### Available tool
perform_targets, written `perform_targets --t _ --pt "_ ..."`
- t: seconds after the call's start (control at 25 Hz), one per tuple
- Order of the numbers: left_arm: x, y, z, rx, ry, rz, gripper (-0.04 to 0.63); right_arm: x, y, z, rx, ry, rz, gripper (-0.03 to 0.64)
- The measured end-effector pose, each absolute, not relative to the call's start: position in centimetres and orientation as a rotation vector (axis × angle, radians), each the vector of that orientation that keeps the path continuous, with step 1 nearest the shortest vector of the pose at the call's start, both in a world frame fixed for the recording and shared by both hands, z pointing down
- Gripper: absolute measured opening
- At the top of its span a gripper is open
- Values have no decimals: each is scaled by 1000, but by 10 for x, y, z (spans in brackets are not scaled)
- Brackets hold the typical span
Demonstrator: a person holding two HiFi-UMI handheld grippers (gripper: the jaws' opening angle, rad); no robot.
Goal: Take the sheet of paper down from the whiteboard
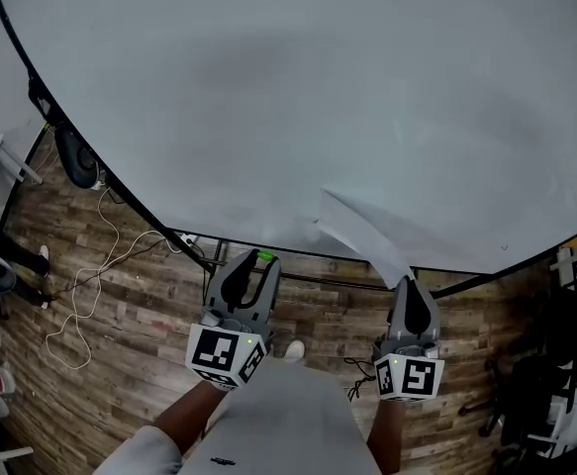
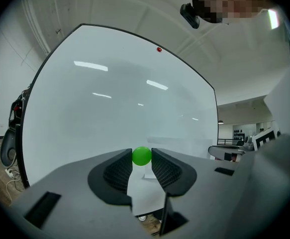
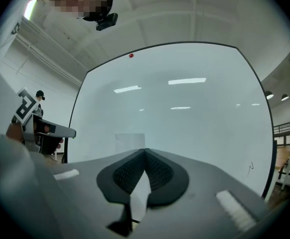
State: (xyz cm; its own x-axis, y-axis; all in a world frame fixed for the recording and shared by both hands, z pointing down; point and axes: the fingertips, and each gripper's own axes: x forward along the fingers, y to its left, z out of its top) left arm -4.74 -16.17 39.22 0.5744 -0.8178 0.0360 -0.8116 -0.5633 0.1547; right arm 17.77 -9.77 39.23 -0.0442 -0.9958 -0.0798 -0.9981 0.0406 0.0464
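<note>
The whiteboard (image 1: 268, 97) fills the head view. A white sheet of paper (image 1: 362, 231) curves from the board's lower part back to my right gripper (image 1: 407, 283), which is shut on its near edge. In the right gripper view the sheet (image 3: 141, 195) shows edge-on between the closed jaws of that gripper (image 3: 145, 153). My left gripper (image 1: 258, 260) hangs to the left of the sheet, shut on a small green ball magnet (image 2: 142, 156). In the left gripper view that gripper (image 2: 142, 159) points level at the board (image 2: 110, 108).
A red magnet (image 2: 158, 49) sits high on the board. Below the board lies wood floor with a white cable (image 1: 90, 285) and an office chair (image 1: 75, 156) at the left. Dark racks (image 1: 565, 364) stand at the right.
</note>
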Motion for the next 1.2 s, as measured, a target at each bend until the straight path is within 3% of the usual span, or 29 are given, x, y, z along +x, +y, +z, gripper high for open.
perform_targets --t 1.2 --pt "-54 -163 395 2658 -1405 -31 121 176 -113 392 -2100 2270 138 11"
